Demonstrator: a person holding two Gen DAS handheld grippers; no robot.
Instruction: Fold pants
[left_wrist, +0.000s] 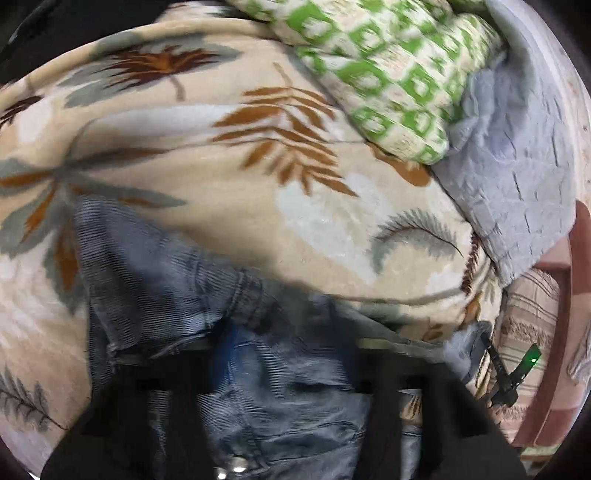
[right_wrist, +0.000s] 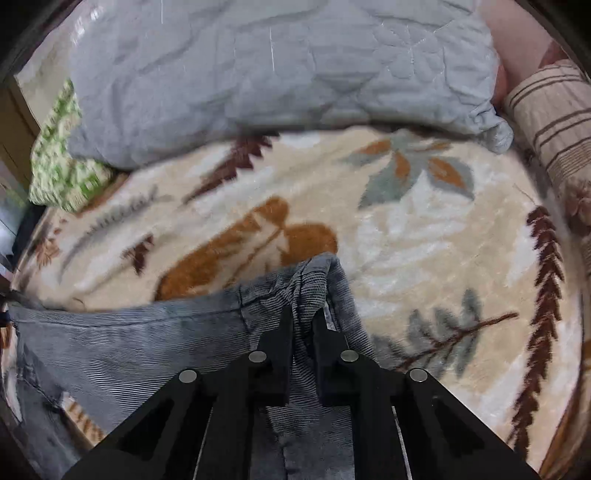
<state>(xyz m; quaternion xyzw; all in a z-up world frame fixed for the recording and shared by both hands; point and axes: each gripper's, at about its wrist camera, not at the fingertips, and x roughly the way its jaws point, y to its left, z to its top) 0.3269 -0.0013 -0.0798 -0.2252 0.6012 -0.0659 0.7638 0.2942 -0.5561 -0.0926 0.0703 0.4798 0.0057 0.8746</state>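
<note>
The folding has barely begun. The pants (right_wrist: 147, 343), grey-blue corduroy, lie on the leaf-patterned blanket (right_wrist: 424, 240) near its front edge, spread loosely and rumpled, with no neat fold visible in either view (the fisheye blur hides some detail). The right gripper (right_wrist: 304, 317) has its jaws pinched on a bunched corner of the pants, a ridge of cloth rising between the fingers and standing proud of the blanket. In the left wrist view the left gripper (left_wrist: 295, 373) sits low over another part of the pants (left_wrist: 258, 350), its dark fingers on either side of the cloth with fabric filling the gap; it looks like a grip, though blur and shadow keep me from being sure that the pads press. A grey quilt (right_wrist: 277, 74) and a green-patterned cushion (left_wrist: 388, 66) lie toward the far edge, well apart from the pants. What remains, I judge, is nearly everything: lifting, laying the legs together, smoothing, and folding over.
</note>
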